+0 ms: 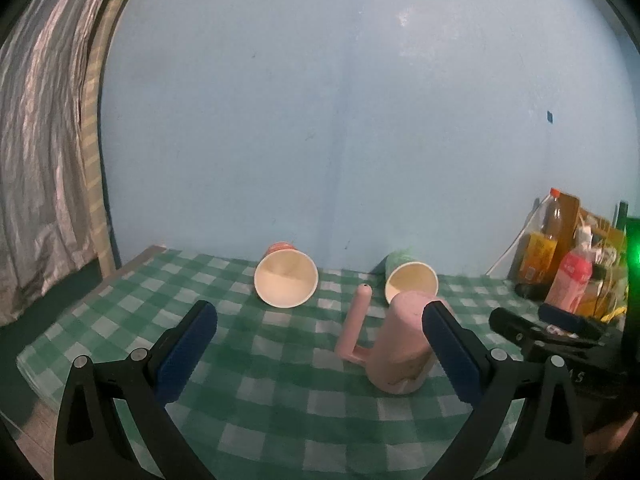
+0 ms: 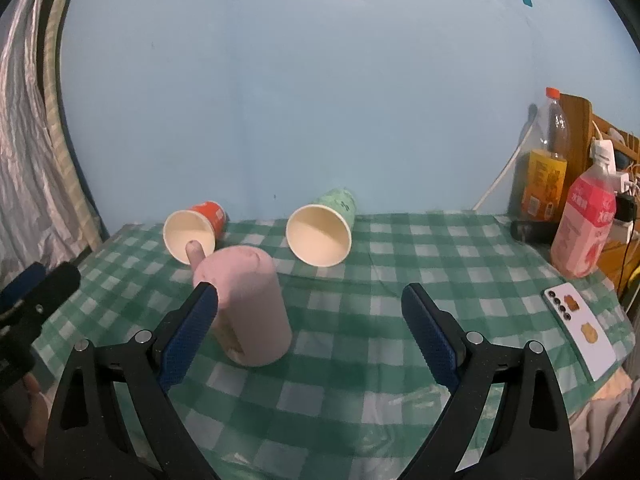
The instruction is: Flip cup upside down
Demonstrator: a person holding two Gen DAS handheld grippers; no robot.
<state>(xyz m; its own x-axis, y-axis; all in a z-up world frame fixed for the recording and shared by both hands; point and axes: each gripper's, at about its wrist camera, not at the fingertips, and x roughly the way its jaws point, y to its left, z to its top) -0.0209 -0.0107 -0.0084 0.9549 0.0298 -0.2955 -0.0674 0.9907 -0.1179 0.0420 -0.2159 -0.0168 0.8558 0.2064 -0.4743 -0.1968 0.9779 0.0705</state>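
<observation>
In the left wrist view, the left gripper (image 1: pixel 320 320) is seen with its blue-padded fingers (image 1: pixel 188 348) spread wide apart and nothing held between them. A pink cup (image 1: pixel 400 348) is stood mouth-down on the green checked tablecloth (image 1: pixel 280 400), just beside the inner face of the right-hand finger; whether it is touched cannot be told. Its long handle (image 1: pixel 354 324) is pointed up and to the left. Farther back, two paper cups are laid on their sides with their mouths turned toward the camera: a red paper cup (image 1: pixel 286 274) at the left and a green paper cup (image 1: pixel 410 280) at the right, partly hidden behind the pink cup. At the far right, an orange-capped bottle (image 1: pixel 546 240) and a pink bottle (image 1: pixel 570 280) are seen, their labels too blurred to be read. The right gripper (image 1: pixel 552 330) is visible at the right edge.

In the right wrist view, the right gripper (image 2: pixel 310 328) is likewise shown with its jaws apart and empty. The pink cup (image 2: pixel 252 304) is seen inverted just beside the left-hand finger. The red paper cup (image 2: pixel 192 230) and the green paper cup (image 2: pixel 322 230) are lying beyond it. On the pink bottle (image 2: pixel 584 228), white characters are printed but cannot be read clearly. A white phone (image 2: pixel 580 330) is laid at the near right, face down. Part of the left gripper (image 2: pixel 36 292) is seen at the left edge.
</observation>
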